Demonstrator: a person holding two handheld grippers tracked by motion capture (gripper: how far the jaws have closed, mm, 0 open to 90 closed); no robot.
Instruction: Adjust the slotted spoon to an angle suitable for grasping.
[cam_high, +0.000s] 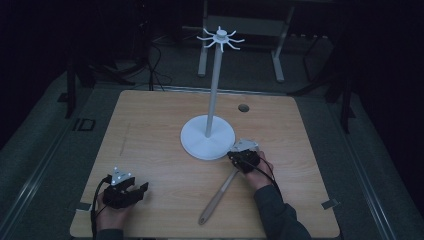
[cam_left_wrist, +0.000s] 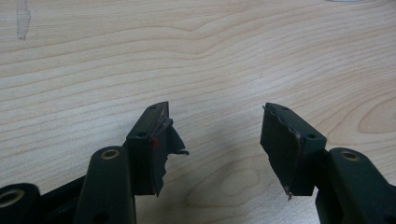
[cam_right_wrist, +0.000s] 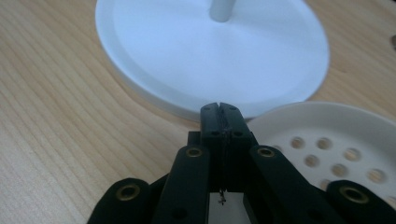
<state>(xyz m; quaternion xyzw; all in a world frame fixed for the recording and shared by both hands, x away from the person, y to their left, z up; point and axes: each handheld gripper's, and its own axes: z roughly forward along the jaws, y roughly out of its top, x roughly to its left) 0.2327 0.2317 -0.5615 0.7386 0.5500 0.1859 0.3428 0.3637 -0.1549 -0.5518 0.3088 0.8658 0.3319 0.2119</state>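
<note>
Wooden table (cam_high: 165, 145) | skimmer (cam_right_wrist: 336, 140) just beside closed right gripper (cam_right_wrist: 223, 108)

Left gripper (cam_high: 135, 190) sits near-left, jaws wide apart; right gripper (cam_high: 244, 159) right of centre, jaws pressed together.

Table: light wooden table (cam_high: 150, 150), small round hole (cam_high: 243, 108) far right.
Centre: white stand (cam_high: 207, 136) on round base.
Near right: skimmer (cam_high: 220, 192), lying flat.
</note>
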